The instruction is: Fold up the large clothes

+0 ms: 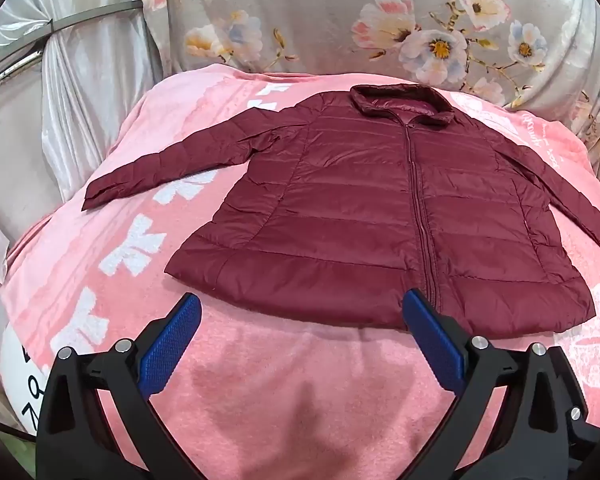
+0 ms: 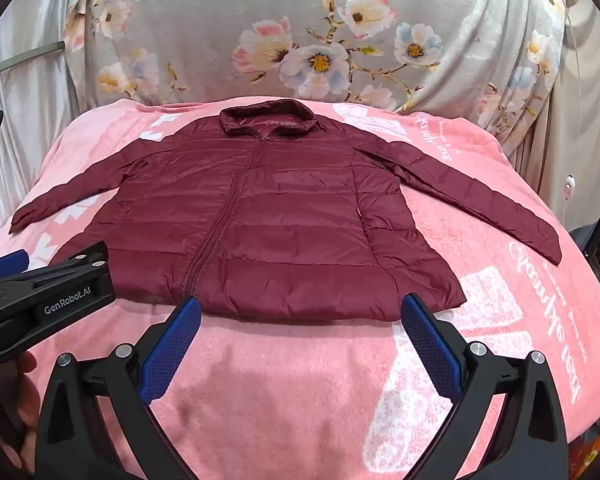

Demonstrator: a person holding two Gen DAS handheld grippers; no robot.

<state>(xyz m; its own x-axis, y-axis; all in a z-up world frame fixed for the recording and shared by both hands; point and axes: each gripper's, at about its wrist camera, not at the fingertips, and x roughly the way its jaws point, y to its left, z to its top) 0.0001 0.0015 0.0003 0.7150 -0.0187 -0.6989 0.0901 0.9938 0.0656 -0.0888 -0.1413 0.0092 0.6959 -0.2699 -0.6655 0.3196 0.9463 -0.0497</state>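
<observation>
Burgundy quilted down jacket [image 1: 380,216] is lying zipped and flat, sleeves spread, on a pink blanket [image 1: 260,380]; left gripper [image 1: 302,312] and right gripper [image 2: 300,314] are hovering spread wide, grasping nothing.

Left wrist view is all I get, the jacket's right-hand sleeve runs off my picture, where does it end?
Observer: On the pink blanket; the jacket sleeve's cuff lies flat, angled outward.
Operator: Is the right gripper holding anything?
Observer: No. The right gripper is open, short of the hem.
Operator: Anything beside it?
Observer: The left gripper, near the hem's left corner.
</observation>
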